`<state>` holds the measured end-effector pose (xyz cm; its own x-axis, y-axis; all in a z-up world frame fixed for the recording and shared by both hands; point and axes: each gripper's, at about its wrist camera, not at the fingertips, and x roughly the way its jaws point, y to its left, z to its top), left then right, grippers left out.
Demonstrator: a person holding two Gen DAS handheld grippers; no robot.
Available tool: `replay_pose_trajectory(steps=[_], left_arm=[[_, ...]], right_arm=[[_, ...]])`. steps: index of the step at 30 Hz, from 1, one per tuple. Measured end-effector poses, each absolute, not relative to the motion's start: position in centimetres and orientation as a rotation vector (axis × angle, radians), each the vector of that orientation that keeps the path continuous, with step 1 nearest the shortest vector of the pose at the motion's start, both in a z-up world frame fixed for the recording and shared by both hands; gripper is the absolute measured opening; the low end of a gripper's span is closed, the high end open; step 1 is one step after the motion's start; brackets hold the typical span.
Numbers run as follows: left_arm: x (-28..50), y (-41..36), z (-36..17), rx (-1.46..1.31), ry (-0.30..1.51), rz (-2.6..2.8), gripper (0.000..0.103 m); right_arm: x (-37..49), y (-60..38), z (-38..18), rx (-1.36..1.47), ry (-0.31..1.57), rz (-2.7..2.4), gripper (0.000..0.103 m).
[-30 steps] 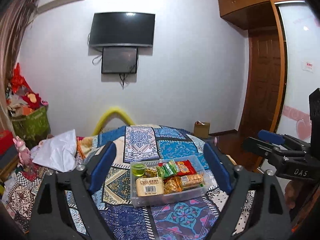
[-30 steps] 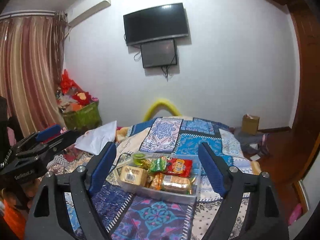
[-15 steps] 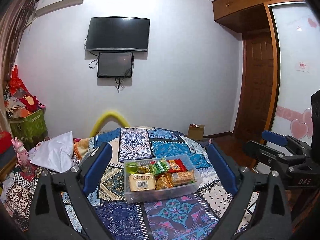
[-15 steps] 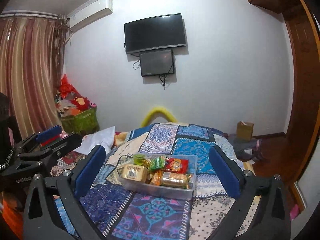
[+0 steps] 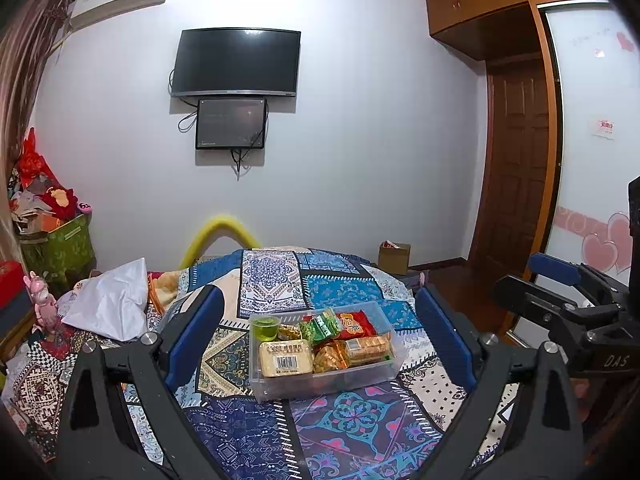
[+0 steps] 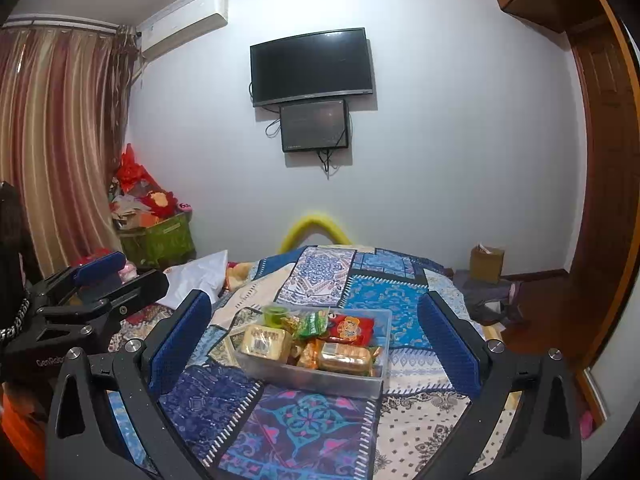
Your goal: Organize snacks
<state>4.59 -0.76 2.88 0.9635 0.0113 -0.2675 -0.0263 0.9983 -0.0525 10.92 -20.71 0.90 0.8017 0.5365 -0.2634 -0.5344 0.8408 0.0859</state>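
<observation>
A clear plastic box [image 5: 384, 368] [image 6: 372, 384] sits on the patterned bedspread, holding several snacks: a yellow packet with a barcode [image 5: 285, 358] [image 6: 264, 342], a green jelly cup [image 5: 266, 326] [image 6: 276, 315], a green packet [image 5: 320, 326] [image 6: 310, 326], a red packet [image 5: 354, 325] [image 6: 350, 328] and a biscuit pack [image 5: 368, 346] [image 6: 344, 354]. My left gripper [image 5: 320, 340] is open and empty, held back from the box. My right gripper [image 6: 316, 340] is open and empty, also back from the box. Each gripper shows at the edge of the other's view.
The bedspread [image 5: 332, 432] covers a bed. A white bag [image 5: 108, 304] lies at the left. A green bin of clutter [image 5: 56, 248] stands by the curtain. A cardboard box [image 5: 394, 256] is on the floor near the wooden door [image 5: 516, 176]. A TV [image 5: 238, 64] hangs on the wall.
Both grippers have pulled back and risen away from the box, which looks smaller and farther now. The snacks in the box have not moved.
</observation>
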Motion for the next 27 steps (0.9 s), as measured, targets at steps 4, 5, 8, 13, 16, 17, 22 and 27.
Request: replay_pose_trajectory(steps=[4, 5, 8, 13, 16, 17, 22, 27], left_arm=[[4.79, -0.72, 2.76, -0.056, 0.276, 0.018, 0.097], [4.85, -0.72, 2.73, -0.057, 0.277, 0.016, 0.098], [4.88, -0.63, 2.72, -0.058, 0.278, 0.015, 0.098], [4.95, -0.57, 2.66, -0.062, 0.28, 0.013, 0.098], [4.99, -0.56, 2.59, -0.062, 0.28, 0.015, 0.099], [4.98, -0.55, 2.56, -0.063, 0.28, 0.015, 0.099], [4.87, -0.59, 2.39, -0.065, 0.28, 0.016, 0.099], [4.82, -0.61, 2.35, -0.064, 0.282, 0.014, 0.099]], right_arm=[[10.89, -20.72, 0.98, 0.004, 0.285, 0.573, 0.103], [10.85, -20.74, 1.01, 0.002, 0.284, 0.571, 0.103], [10.9, -20.85, 1.05, 0.004, 0.283, 0.571, 0.103], [10.84, -20.79, 1.17, 0.004, 0.285, 0.57, 0.103], [10.89, -20.75, 1.13, 0.005, 0.285, 0.568, 0.103], [10.84, -20.76, 1.19, 0.005, 0.286, 0.568, 0.103], [10.91, -20.79, 1.19, 0.007, 0.289, 0.572, 0.103], [11.13, -20.8, 1.1, 0.01, 0.294, 0.571, 0.103]])
